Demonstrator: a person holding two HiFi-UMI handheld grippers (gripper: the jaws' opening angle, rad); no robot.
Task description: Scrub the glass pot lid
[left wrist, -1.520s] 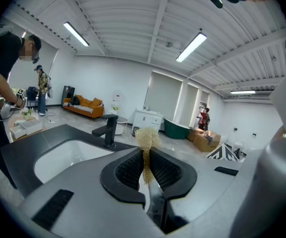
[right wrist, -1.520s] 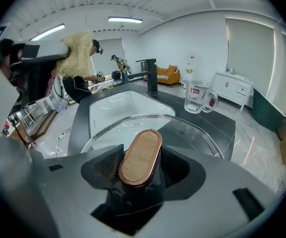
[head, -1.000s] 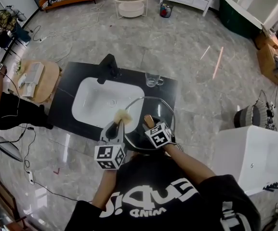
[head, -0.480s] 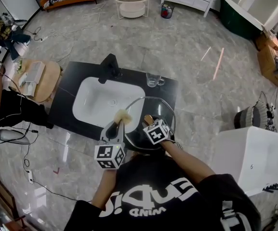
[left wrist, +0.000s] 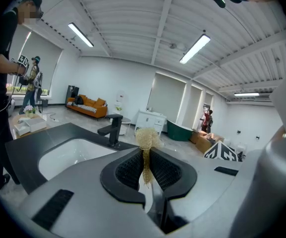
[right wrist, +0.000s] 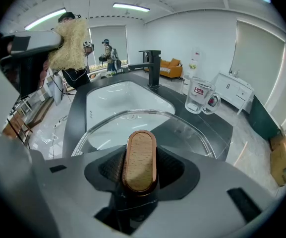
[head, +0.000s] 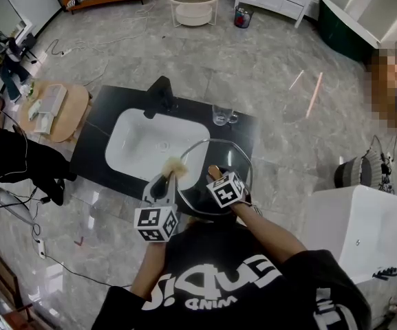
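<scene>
The glass pot lid (head: 227, 158) lies on the black counter's right part, its rim reaching over the sink (head: 140, 150). Its wood-and-copper handle (right wrist: 141, 152) stands between the pads of my right gripper (right wrist: 141, 171), whose jaws are closing and touch it on both sides; the lid's glass (right wrist: 133, 125) spreads out ahead. In the head view this right gripper (head: 216, 177) sits over the lid's near side. My left gripper (left wrist: 146, 168) is shut on a thin straw-coloured fibre scrubber (left wrist: 145, 139), held up left of the lid (head: 176, 164).
A black faucet (right wrist: 152, 66) stands behind the white sink (right wrist: 118, 100). A glass mug (right wrist: 200, 97) sits on the counter (head: 95, 143) at the back right. A white tub (head: 363, 232) stands to the right. People stand at the far left.
Both grippers stay almost in place. The right gripper's marker cube has shifted slightly right over the lid.
</scene>
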